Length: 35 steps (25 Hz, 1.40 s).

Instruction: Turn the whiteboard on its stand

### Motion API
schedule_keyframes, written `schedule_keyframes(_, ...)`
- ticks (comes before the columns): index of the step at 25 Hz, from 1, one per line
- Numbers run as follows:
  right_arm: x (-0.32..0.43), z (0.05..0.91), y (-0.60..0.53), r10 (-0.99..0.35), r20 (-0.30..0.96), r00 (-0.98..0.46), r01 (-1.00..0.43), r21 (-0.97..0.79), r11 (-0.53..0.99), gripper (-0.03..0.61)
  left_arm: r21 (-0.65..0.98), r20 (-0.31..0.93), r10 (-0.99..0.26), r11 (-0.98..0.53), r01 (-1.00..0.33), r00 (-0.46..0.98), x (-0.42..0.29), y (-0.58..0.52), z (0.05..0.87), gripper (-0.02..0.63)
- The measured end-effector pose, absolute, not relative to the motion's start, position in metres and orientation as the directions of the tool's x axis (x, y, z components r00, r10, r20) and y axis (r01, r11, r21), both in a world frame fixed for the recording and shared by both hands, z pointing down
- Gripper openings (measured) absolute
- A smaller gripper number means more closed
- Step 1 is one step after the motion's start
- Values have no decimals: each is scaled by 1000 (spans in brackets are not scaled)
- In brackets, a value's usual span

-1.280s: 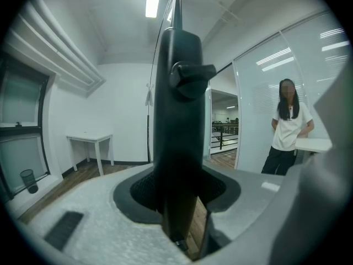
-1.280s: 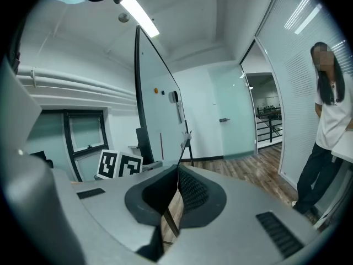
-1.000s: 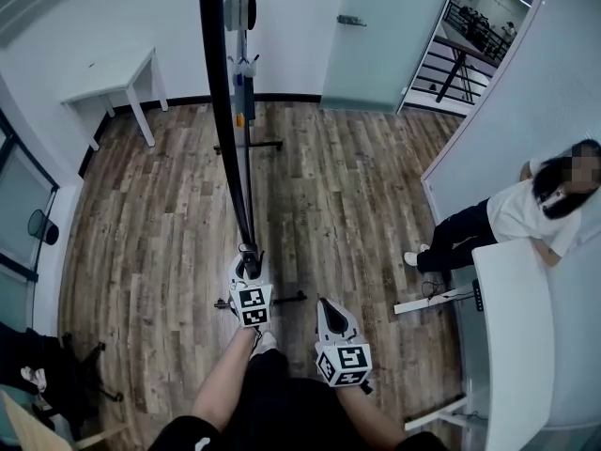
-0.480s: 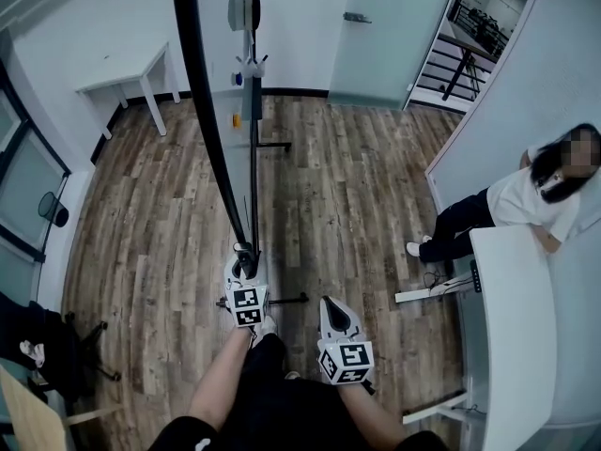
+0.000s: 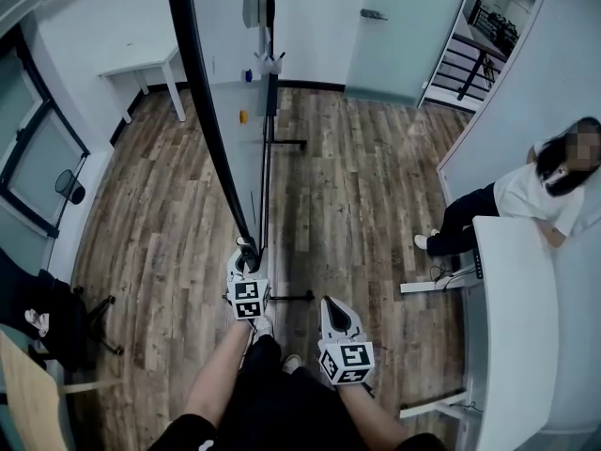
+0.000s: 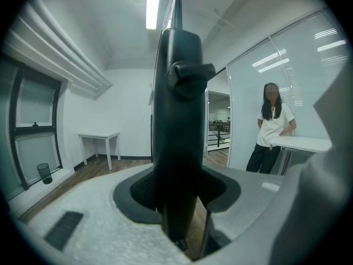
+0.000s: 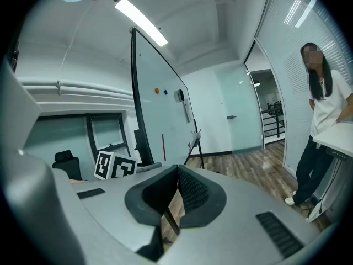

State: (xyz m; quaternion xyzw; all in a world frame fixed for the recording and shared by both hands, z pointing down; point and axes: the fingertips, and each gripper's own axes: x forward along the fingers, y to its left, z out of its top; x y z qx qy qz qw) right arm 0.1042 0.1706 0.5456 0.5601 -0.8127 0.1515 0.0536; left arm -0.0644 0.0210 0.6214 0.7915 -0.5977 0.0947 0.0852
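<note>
The whiteboard (image 5: pixel 230 111) stands on its wheeled stand (image 5: pixel 270 148), seen nearly edge-on from above, with its black frame (image 5: pixel 202 101) running down toward me. My left gripper (image 5: pixel 247 256) is shut on the lower end of that frame. In the left gripper view the black frame (image 6: pixel 179 120) fills the space between the jaws. My right gripper (image 5: pixel 331 301) hangs to the right of the board, apart from it. In the right gripper view its pads (image 7: pixel 185 192) meet with nothing between them, and the whiteboard (image 7: pixel 160 109) rises to the left.
A person (image 5: pixel 531 195) leans on a white desk (image 5: pixel 512 327) at the right. A small white table (image 5: pixel 141 69) stands at the back wall. A dark office chair (image 5: pixel 52 322) sits at the left. The stand's foot (image 5: pixel 293 296) lies by my feet on the wood floor.
The board's black frame has swung leftward in the head view and more of its white face shows. My left gripper keeps its hold; the right gripper has barely moved.
</note>
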Motion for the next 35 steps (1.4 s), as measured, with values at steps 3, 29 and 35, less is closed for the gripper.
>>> schedule_keyframes(3, 100, 545, 190, -889, 256, -379, -921, -197, 336, 14, 19, 249, -930, -275, -961, 271, -65, 41, 623, 178)
schedule_keyframes(29, 51, 546, 236, -899, 278, -338, -937, -187, 294, 14, 23, 273, -913, -308, -951, 303, -73, 130, 629, 179)
schedule_keyframes(35, 46, 548, 236, -903, 281, -327, -941, -181, 284, 12, 25, 262, -920, -296, -955, 292, -74, 131, 628, 183)
